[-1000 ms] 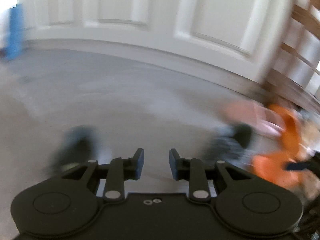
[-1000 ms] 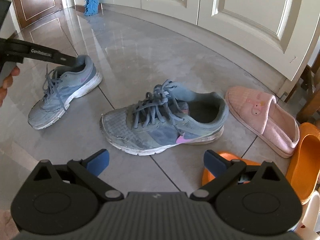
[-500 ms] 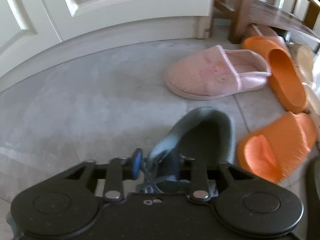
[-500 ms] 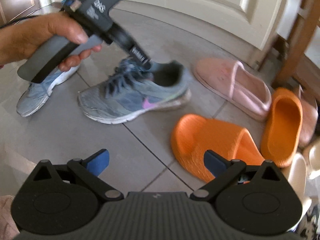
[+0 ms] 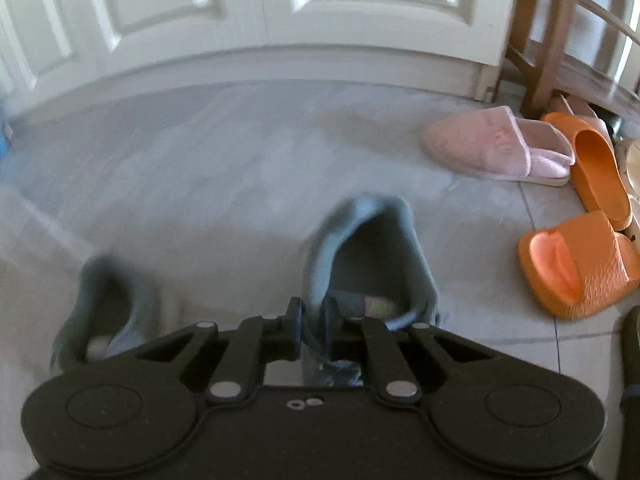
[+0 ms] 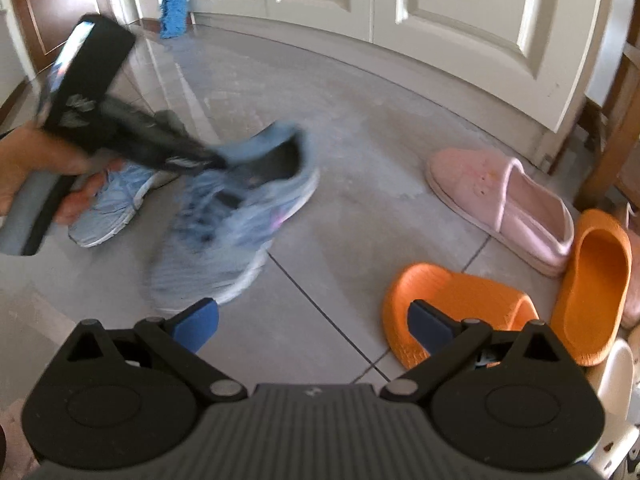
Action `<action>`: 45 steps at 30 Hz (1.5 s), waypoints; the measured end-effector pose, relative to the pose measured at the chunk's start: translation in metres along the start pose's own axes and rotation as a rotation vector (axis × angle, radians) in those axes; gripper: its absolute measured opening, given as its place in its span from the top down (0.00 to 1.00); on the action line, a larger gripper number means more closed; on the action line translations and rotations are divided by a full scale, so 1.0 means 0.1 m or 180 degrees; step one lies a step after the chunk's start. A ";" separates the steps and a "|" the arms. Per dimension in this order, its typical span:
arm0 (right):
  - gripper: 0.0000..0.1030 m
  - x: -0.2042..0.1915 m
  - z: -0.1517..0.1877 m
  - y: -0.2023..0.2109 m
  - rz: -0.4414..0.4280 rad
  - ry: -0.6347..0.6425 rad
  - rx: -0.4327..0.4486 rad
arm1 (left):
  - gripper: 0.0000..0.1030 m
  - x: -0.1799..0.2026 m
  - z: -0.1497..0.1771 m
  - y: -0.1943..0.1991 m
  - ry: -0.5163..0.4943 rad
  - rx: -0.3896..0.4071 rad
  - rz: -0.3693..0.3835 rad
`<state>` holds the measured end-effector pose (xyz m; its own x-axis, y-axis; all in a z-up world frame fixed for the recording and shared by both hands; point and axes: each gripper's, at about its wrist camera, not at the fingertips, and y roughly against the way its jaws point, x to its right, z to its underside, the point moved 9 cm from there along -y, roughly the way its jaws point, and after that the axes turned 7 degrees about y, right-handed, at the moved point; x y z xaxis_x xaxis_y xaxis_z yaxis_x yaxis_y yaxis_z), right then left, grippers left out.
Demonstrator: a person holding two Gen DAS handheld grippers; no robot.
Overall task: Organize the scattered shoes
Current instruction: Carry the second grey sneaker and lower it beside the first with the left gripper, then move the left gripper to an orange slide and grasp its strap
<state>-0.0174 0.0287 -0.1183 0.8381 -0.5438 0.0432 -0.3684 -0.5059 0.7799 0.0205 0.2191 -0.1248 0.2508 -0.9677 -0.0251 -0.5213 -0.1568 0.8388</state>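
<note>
Since a second ago the left gripper (image 6: 216, 162) has swung across from the other grey sneaker (image 6: 116, 196) and clamped onto the near grey sneaker (image 6: 240, 216), which now hangs off the floor (image 6: 360, 128), toe drooping and blurred with motion. Its fingers (image 5: 294, 320) pinch the collar wall beside the tongue. The right gripper (image 6: 312, 320) waits low over the tiles, fingers spread wide and holding nothing.

To carry this well, I'd say the hold wants to stay firm, since a thin pinch on soft fabric lets the heavy toe swing; a slow, level carry and a sole-first landing beside its mate would pair them neatly.

Toward the right side of the floor lie a pink slipper (image 6: 504, 200), an orange slide (image 6: 460, 304) on its side and another orange slide (image 6: 596, 280) upright, close to a wooden chair (image 5: 560, 60). They crowd that side. The white doors (image 6: 440, 20) run along the far edge, with a blue duster (image 6: 174, 4) leaning in the far left corner.
</note>
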 end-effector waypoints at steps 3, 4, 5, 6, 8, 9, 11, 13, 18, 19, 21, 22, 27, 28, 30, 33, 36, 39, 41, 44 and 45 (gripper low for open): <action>0.02 -0.01 0.01 -0.03 -0.0008 0.0016 -0.0021 | 0.93 -0.26 0.09 0.03 0.0082 -0.0051 -0.0109; 0.02 -0.02 0.02 -0.04 -0.0003 0.0025 -0.0030 | 0.93 -0.35 0.11 0.03 0.0128 -0.0074 -0.0141; 0.02 -0.02 0.02 -0.04 0.0000 0.0034 -0.0037 | 0.92 -0.45 0.13 0.01 0.0206 -0.0092 -0.0189; 0.02 -0.02 0.02 -0.04 0.0003 0.0043 -0.0043 | 0.91 -0.49 0.14 0.01 0.0237 -0.0096 -0.0213; 0.02 -0.02 0.02 -0.04 0.0031 0.0065 -0.0042 | 0.85 -0.56 0.14 0.04 0.0228 -0.0024 -0.0347; 0.02 -0.01 0.01 -0.03 0.0047 0.0074 -0.0036 | 0.79 -0.59 0.14 0.11 0.0240 0.0079 -0.0425; 0.02 0.07 0.00 0.01 0.0132 0.0069 0.0007 | 0.77 -0.61 0.11 0.27 0.0307 0.0261 -0.0494; 0.02 0.18 -0.01 0.05 0.0228 0.0011 0.0044 | 0.79 -0.58 0.07 0.41 0.0317 0.0451 -0.0528; 0.02 0.75 -0.03 0.22 0.0628 -0.0310 0.0216 | 0.75 -0.04 -0.01 0.56 0.0071 0.0626 -0.0079; 0.02 0.88 -0.03 0.28 0.0707 -0.0398 0.0263 | 0.75 0.14 -0.03 0.55 -0.0001 0.0614 0.0081; 0.02 1.14 -0.01 0.44 0.0877 -0.0583 0.0369 | 0.71 0.48 -0.06 0.54 -0.0144 0.0589 0.0399; 0.02 1.26 0.00 0.52 0.0962 -0.0675 0.0423 | 0.70 0.65 -0.07 0.54 -0.0216 0.0576 0.0558; 0.02 1.85 0.18 0.96 0.1365 -0.1155 0.0633 | 0.61 1.59 -0.14 0.34 -0.0523 0.0420 0.1215; 0.02 1.95 0.28 1.04 0.1418 -0.1274 0.0644 | 0.61 1.64 -0.12 0.27 -0.0466 0.0381 0.1285; 0.02 2.03 0.40 1.11 0.1455 -0.1372 0.0618 | 0.61 1.73 -0.09 0.13 -0.0351 0.0304 0.1423; 0.02 2.03 0.63 1.14 0.1403 -0.1361 0.0489 | 0.61 1.87 -0.05 -0.07 -0.0177 0.0187 0.1631; 0.02 2.00 0.79 1.11 0.1332 -0.1320 0.0386 | 0.61 2.01 -0.01 -0.28 -0.0003 0.0070 0.1836; 0.02 1.98 1.01 1.11 0.1239 -0.1298 0.0248 | 0.61 2.14 0.02 -0.48 0.0173 -0.0048 0.2041; 0.02 1.99 1.10 1.09 0.1210 -0.1311 0.0167 | 0.61 2.23 0.05 -0.61 0.0291 -0.0127 0.2176; 0.02 2.01 1.18 1.03 0.1182 -0.1391 0.0106 | 0.61 2.36 0.07 -0.78 0.0420 -0.0210 0.2335; 0.02 2.01 1.19 1.04 0.1179 -0.1405 0.0100 | 0.60 2.36 0.06 -0.80 0.0503 -0.0217 0.2399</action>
<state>0.0646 -0.2126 -0.1031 0.4059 -0.9130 0.0399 -0.6228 -0.2444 0.7432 0.1168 0.0024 -0.2009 -0.0358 -0.7679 0.6396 -0.5472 0.5506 0.6304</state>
